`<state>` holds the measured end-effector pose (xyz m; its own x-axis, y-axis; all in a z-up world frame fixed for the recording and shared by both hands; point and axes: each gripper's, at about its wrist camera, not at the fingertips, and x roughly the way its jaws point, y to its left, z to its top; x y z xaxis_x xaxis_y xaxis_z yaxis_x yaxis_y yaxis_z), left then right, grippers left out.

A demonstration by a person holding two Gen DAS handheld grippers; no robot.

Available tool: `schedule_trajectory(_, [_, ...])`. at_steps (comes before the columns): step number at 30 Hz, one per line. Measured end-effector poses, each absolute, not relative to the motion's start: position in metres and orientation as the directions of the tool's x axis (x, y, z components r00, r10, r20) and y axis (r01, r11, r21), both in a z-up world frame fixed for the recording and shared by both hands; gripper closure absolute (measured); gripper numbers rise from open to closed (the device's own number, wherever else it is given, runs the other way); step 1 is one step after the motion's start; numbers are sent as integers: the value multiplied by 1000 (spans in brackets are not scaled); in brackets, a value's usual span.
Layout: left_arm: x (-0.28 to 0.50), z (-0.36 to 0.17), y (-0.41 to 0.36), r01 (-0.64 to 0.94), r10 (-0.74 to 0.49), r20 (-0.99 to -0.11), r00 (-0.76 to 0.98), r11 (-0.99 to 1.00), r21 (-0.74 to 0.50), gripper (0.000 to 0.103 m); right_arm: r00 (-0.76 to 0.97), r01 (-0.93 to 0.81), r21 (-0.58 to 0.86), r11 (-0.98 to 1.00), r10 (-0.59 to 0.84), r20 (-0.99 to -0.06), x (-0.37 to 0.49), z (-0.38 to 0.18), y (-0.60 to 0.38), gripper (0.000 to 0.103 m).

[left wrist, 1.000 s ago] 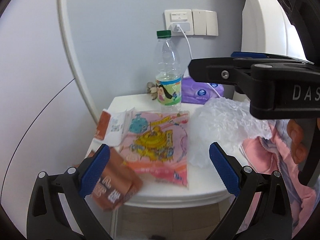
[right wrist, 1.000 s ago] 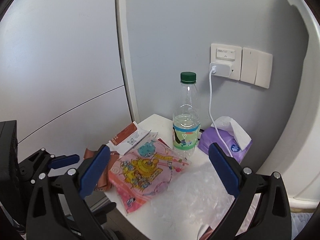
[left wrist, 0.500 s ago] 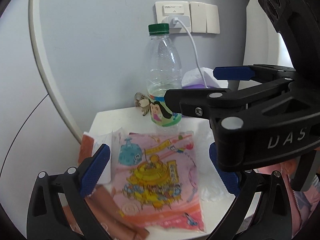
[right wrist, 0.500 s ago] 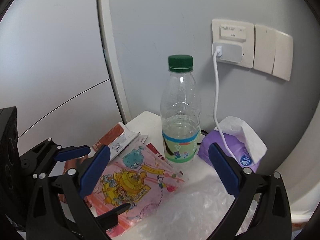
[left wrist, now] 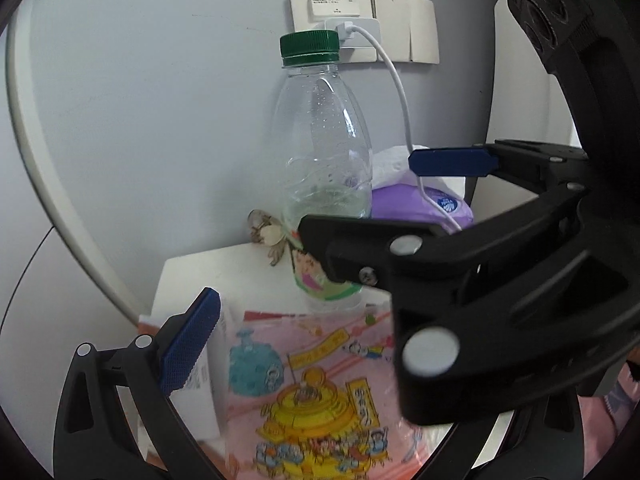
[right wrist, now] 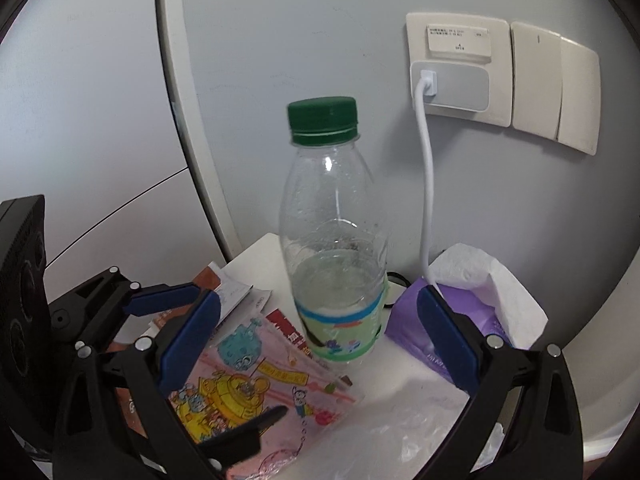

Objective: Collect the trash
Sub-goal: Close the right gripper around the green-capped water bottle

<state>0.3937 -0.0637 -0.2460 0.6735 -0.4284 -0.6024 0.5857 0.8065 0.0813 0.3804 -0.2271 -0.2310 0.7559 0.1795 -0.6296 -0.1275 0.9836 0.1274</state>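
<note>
The right gripper (right wrist: 320,344) is spread wide around the upright plastic bottle (right wrist: 334,240) (green cap on, a little water inside), its pads on either side and not touching it. The left gripper (right wrist: 224,348) is also released, straddling the pink cartoon wrapper (left wrist: 320,392) lying flat on the white table (left wrist: 208,276) before the bottle.

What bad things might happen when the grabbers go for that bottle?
The bottle stands tall and upright with little water inside, so a bump may tip it. The white cable hangs just behind it and might snag. The right gripper crosses close over the left gripper; they may collide.
</note>
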Motion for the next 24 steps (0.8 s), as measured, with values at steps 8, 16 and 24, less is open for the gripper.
schedule_trajectory(8, [412, -246, -76, 608, -448, -598, 664, 789, 85, 6, 751, -126, 123, 984, 176, -637, 396, -235, -224, 7])
schedule_trajectory(16, [427, -243, -87, 634, -478, -589, 652, 769, 78, 6, 752, -116, 121, 986, 167, -638, 404, -241, -222, 7])
schedule_trajectory(24, [437, -243, -95, 671, -526, -577, 625, 740, 52, 17, 750, -121, 131, 984, 177, -637, 412, -243, -226, 11])
